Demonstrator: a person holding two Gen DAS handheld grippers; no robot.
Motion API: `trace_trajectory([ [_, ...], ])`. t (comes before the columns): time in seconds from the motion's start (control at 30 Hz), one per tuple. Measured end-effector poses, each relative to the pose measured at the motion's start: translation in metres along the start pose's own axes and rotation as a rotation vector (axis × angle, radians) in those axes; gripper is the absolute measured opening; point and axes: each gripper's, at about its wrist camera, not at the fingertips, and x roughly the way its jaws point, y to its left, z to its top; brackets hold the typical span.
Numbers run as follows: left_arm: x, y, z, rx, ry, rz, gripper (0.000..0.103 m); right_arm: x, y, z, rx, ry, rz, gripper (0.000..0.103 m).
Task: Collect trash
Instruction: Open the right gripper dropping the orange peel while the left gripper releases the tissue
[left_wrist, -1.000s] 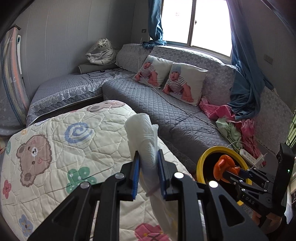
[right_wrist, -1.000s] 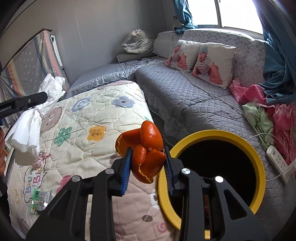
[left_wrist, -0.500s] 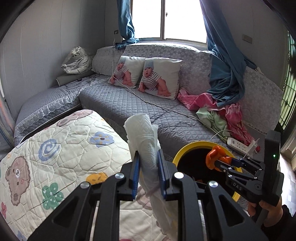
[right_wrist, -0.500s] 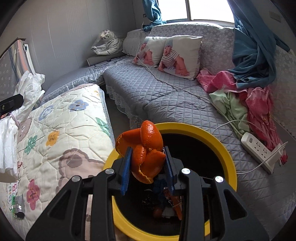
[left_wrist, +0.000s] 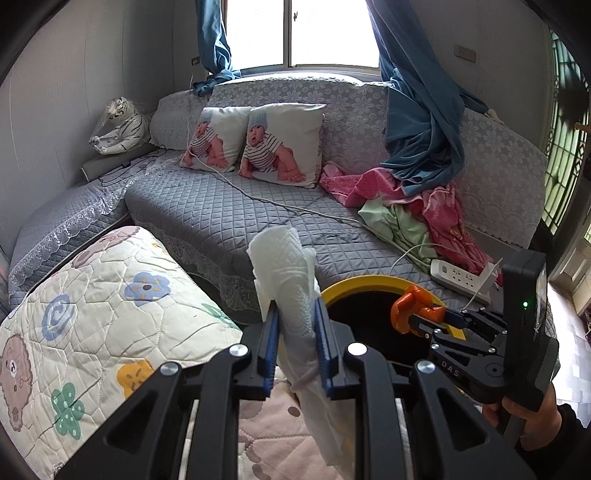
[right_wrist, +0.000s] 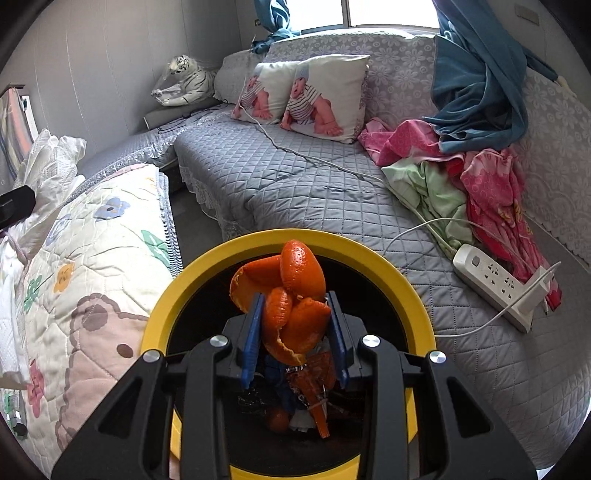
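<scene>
My right gripper (right_wrist: 295, 325) clamps orange peel (right_wrist: 288, 295) over the yellow-rimmed bin (right_wrist: 162, 295) for dropping, my left gripper (left_wrist: 294, 339) pinches tissue (left_wrist: 286, 266) beside it, queued.

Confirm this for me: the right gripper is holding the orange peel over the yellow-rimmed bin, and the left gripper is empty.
One part is wrong. The left gripper is not empty: its jaws are shut on a white paper towel, as the left wrist view shows. The rest holds: the right gripper grips the orange peel over the yellow-rimmed bin.
</scene>
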Motion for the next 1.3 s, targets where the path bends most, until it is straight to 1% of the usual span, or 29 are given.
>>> trace_trajectory([
  [0.2,0.024,-0.007,0.000,-0.004,0.029,-0.013,0.018,0.009,-0.008,-0.002,0.008,0.026,-0.018,0.031],
  [0.47,0.080,-0.010,-0.009,-0.047,0.129,-0.046,0.018,0.016,-0.018,-0.004,0.034,0.067,-0.039,0.031],
  [0.6,0.098,-0.010,-0.011,-0.075,0.155,-0.072,0.018,0.016,-0.021,-0.005,0.040,0.071,-0.046,0.031],
  [0.7,0.105,-0.010,-0.010,-0.091,0.165,-0.087,0.018,0.017,-0.021,-0.004,0.041,0.078,-0.047,0.031],
  [1.0,0.112,-0.011,-0.010,-0.100,0.179,-0.078,0.019,0.025,-0.022,-0.005,0.035,0.099,-0.055,0.032],
  [1.07,0.113,-0.010,-0.010,-0.107,0.186,-0.087,0.020,0.025,-0.022,-0.005,0.037,0.102,-0.058,0.032],
  [1.1,0.114,-0.009,-0.010,-0.113,0.190,-0.097,0.021,0.026,-0.023,-0.005,0.041,0.104,-0.062,0.032],
  [1.13,0.114,-0.008,-0.010,-0.121,0.196,-0.108,0.023,0.025,-0.024,-0.005,0.045,0.106,-0.066,0.033],
  [1.2,0.115,-0.006,-0.010,-0.133,0.201,-0.114,0.026,0.024,-0.026,-0.005,0.048,0.108,-0.075,0.034],
  [1.27,0.113,-0.003,-0.009,-0.142,0.198,-0.111,0.035,0.022,-0.028,-0.004,0.055,0.101,-0.089,0.043],
  [1.3,0.112,-0.001,-0.009,-0.149,0.192,-0.102,0.041,0.020,-0.029,-0.004,0.060,0.096,-0.094,0.045],
])
